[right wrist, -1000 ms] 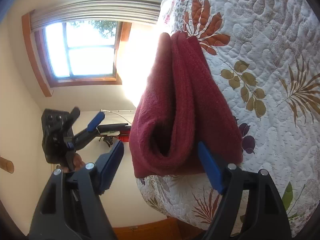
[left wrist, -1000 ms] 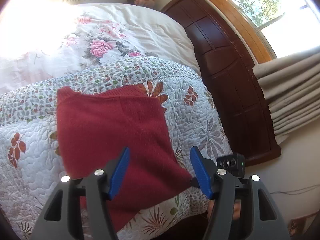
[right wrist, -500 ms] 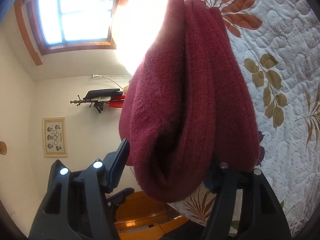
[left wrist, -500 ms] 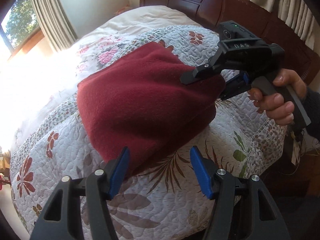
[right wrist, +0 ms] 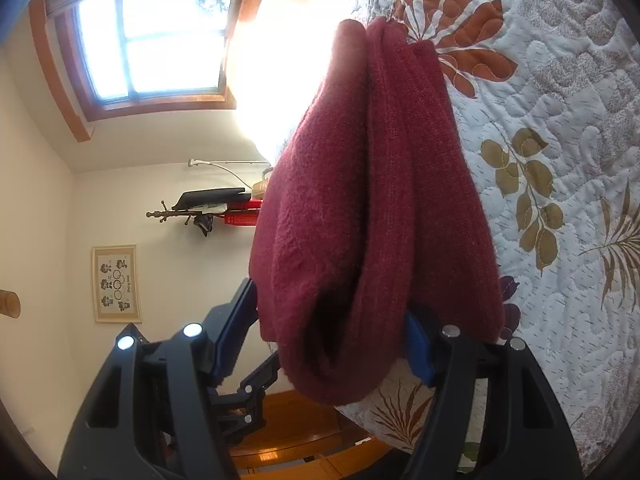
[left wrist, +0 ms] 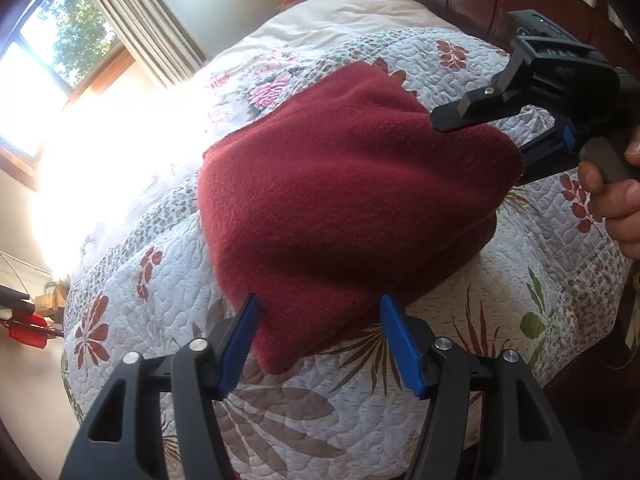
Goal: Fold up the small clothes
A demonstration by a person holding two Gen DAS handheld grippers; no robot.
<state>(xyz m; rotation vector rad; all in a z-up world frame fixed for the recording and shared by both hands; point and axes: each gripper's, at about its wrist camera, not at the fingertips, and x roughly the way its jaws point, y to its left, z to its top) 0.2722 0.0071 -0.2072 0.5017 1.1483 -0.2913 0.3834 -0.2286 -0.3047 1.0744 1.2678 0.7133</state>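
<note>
Holding your left tongs [left wrist: 320,344] spread apart, you have the near corner of the folded red garment [left wrist: 344,208] lying between their blue pads [left wrist: 240,344] on the quilted bed [left wrist: 320,420]. Your right tongs [right wrist: 332,340] straddle the garment's far folded end; whether they pinch it is unclear.

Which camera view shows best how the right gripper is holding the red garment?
The left wrist view: it shows the right gripper from outside, one finger above and one below the corner of the red garment. The right wrist view shows only folded layers bulging between the fingers, hiding the contact.
</note>
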